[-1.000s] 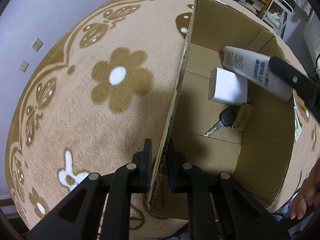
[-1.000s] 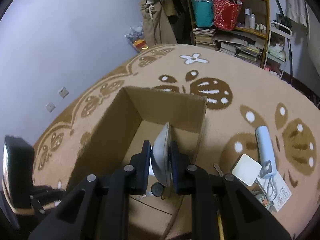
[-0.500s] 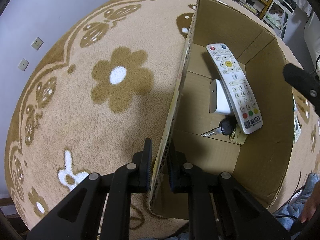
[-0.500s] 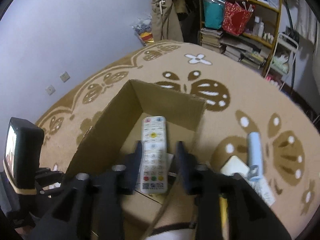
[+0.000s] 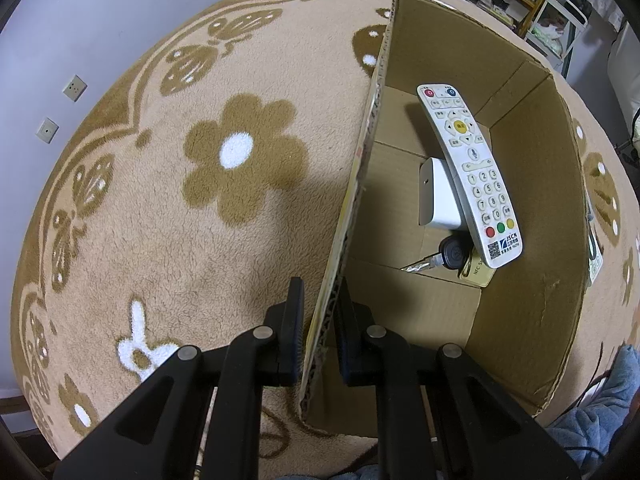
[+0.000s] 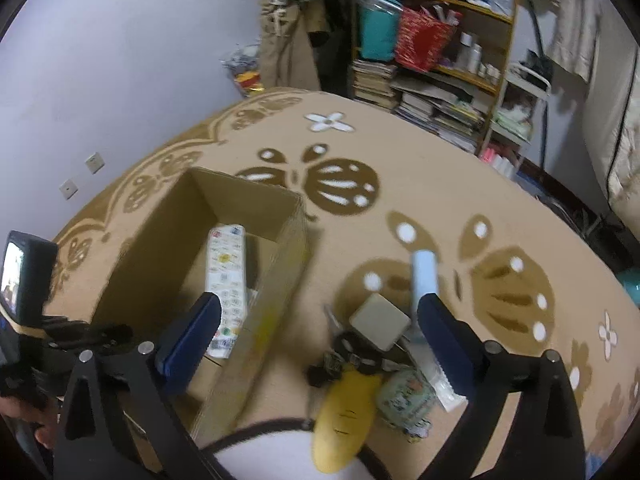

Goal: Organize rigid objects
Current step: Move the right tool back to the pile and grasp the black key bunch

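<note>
Plush patterned rug — corrugated cardboard box, slim white remote inside

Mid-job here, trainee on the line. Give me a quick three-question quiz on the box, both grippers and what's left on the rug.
1. True or false: the left gripper is clamped on the cardboard box wall.
2. What does the white remote rest on inside the box?
A) a white block
B) a yellow plush
C) a book
3. Fill in: the right gripper jaws stand ____, with nothing between them.

Key: 1 true. 2 A, the white block, beside the key. 3 open; they have just been opening, above the rug pile.
</note>
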